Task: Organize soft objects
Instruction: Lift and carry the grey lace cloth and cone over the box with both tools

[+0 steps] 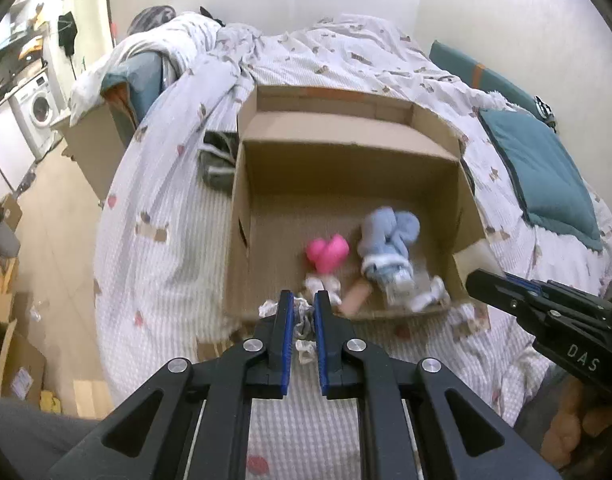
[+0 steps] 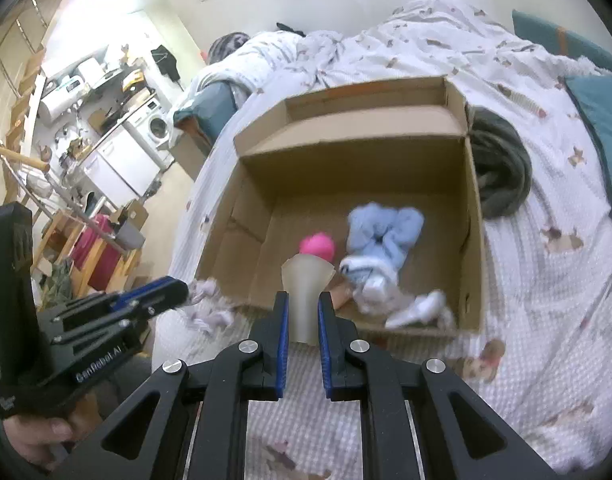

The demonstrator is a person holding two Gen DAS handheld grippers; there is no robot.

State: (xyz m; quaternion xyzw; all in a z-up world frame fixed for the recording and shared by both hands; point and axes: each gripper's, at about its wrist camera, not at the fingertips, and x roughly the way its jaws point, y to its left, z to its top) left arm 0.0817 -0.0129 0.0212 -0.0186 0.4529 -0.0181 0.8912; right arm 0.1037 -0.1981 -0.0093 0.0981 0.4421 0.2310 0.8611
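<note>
- Gripping a crumpled white-and-grey cloth scrap, the left gripper has its 2 blue-padded fingers narrowed on the limp fabric, just in front of the near wall of the open brown corrugated cardboard box.
- The right gripper pinches a translucent frosted funnel-shaped soft piece, flared end forward.
- Inside the box lie a smooth, rounded bright pink soft toy and a fluffy pale-blue plush doll.
- The box sits on a white waffle-textured bedspread.
</note>
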